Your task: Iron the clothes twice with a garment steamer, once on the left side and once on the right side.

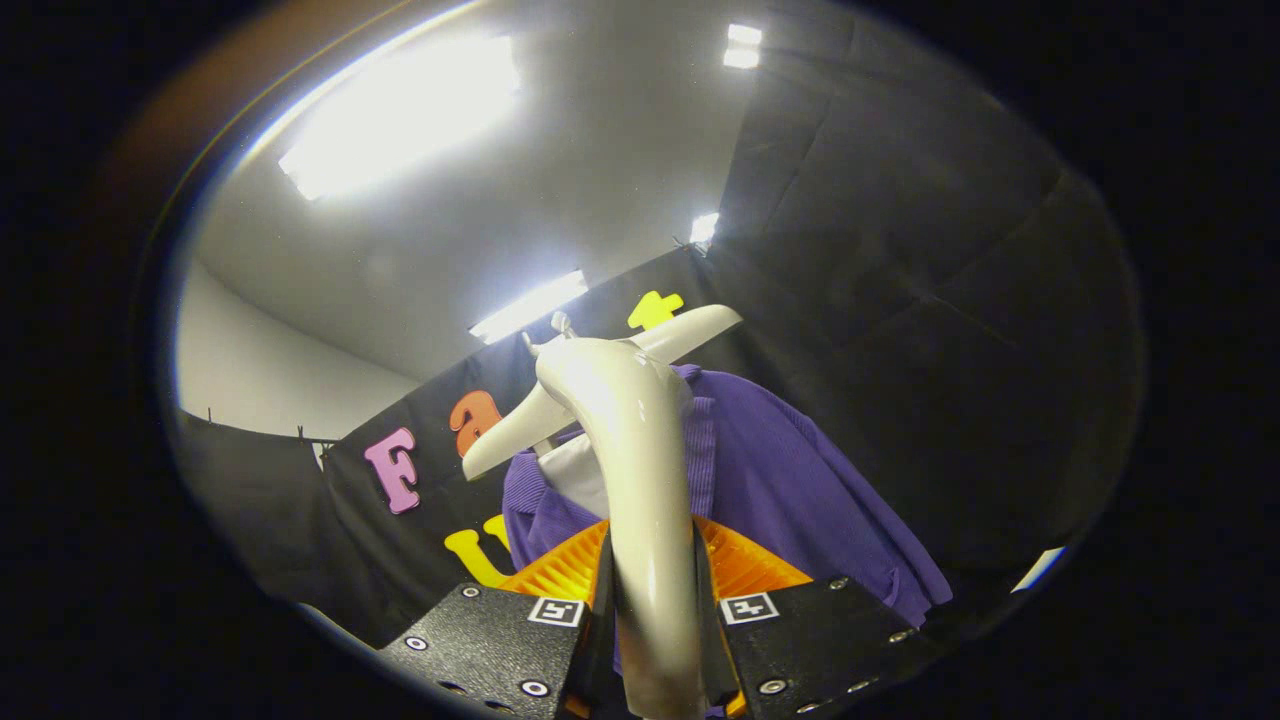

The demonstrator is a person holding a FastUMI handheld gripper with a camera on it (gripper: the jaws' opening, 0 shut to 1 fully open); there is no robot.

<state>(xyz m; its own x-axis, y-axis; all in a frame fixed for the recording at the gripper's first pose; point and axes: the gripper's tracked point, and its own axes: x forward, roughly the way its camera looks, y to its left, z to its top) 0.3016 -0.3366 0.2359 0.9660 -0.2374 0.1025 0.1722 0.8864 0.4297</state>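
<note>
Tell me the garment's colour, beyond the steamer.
Purple garment, seen best in gripper view, behind the steamer held in the tool.

You see one garment steamer (640, 470), its handle clamped between tool (655, 625) fingers. One tool, two fingers (500, 640), one either side of handle. One purple garment (790, 480) beyond steamer, with one white inner layer (580, 475) at its neck. One pale hanger (520, 430), two arms spread. Four ceiling lights (400, 110) you can count overhead.
</note>
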